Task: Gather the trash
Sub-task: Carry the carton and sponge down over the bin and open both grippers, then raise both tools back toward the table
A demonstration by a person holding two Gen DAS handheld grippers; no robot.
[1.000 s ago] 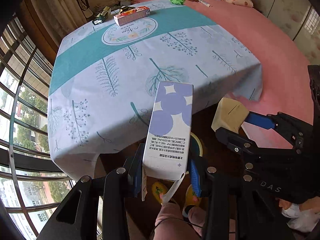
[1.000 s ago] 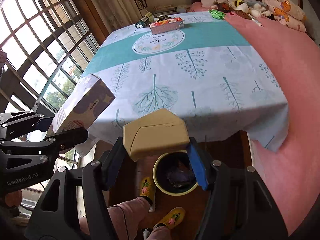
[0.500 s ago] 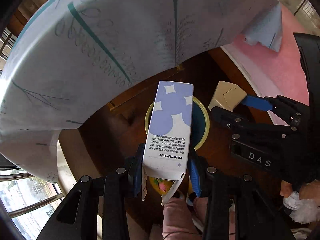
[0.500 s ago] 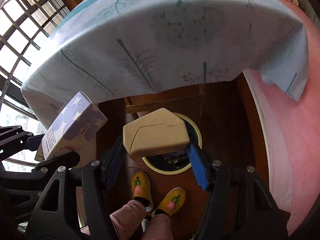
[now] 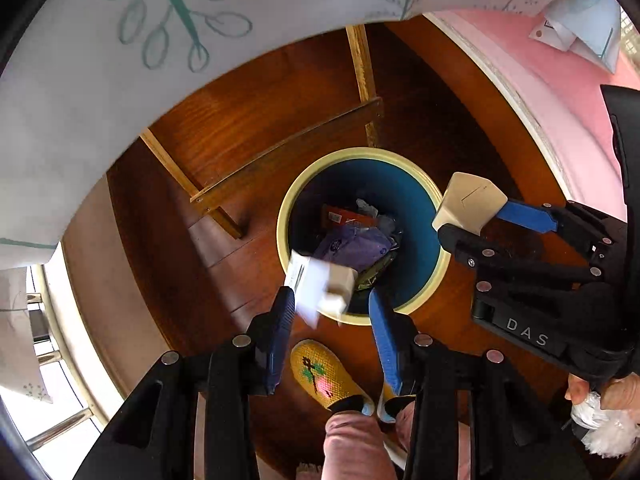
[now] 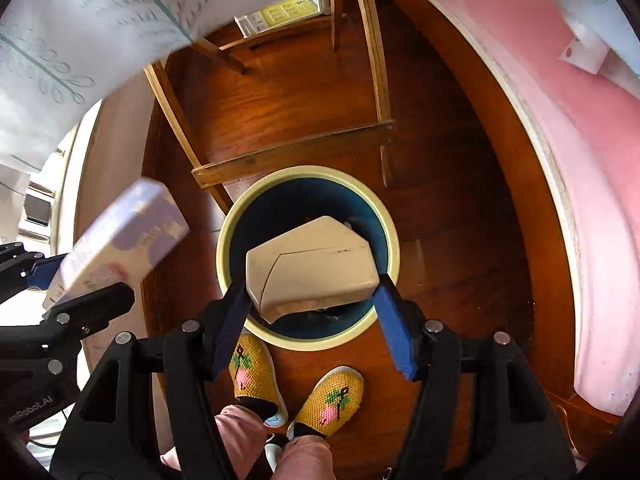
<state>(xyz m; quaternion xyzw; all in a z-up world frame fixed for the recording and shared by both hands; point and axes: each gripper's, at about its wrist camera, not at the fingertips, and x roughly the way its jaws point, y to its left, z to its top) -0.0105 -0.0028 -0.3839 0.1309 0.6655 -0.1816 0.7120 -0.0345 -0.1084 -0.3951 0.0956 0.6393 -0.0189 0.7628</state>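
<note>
Carton, blurred and seemingly loose between the left tool's part-open tips, hangs over the bin's near rim, so aim inward; the right tool, clamped wide on a beige box, should release over centre.

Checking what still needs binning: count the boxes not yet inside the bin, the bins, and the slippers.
Boxes: 2, the purple box and the beige box
Bin: 1
Slippers: 2
Total: 5
</note>
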